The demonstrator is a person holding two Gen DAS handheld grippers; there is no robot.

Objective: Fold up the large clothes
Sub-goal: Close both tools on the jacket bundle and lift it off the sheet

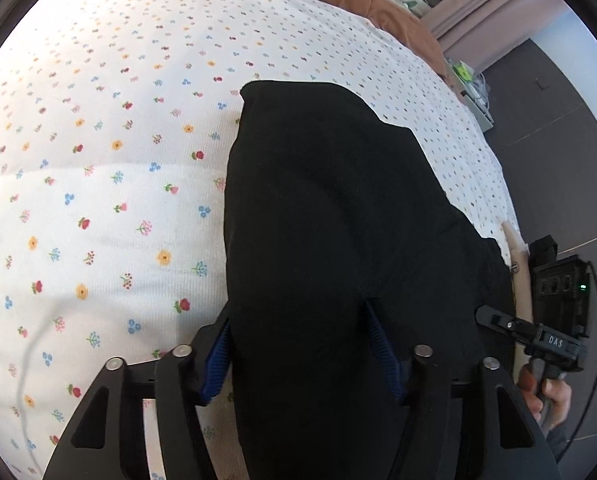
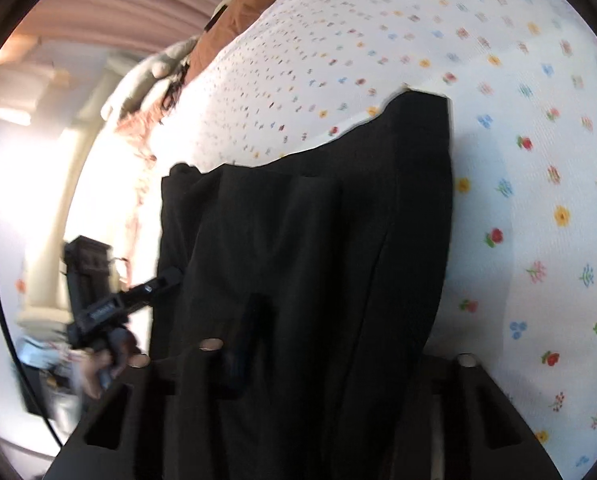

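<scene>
Item: black garment (image 1: 330,208), large, lying on the flowered bedsheet (image 1: 98,160), near edge lifted. Left gripper (image 1: 298,356): blue pads closed around a thick bunch of cloth. Right gripper (image 2: 258,344): narrowed on cloth, its grip mostly hidden. Step, by my judgement: carrying a fold. Next: lay it flat, edges aligned.
</scene>
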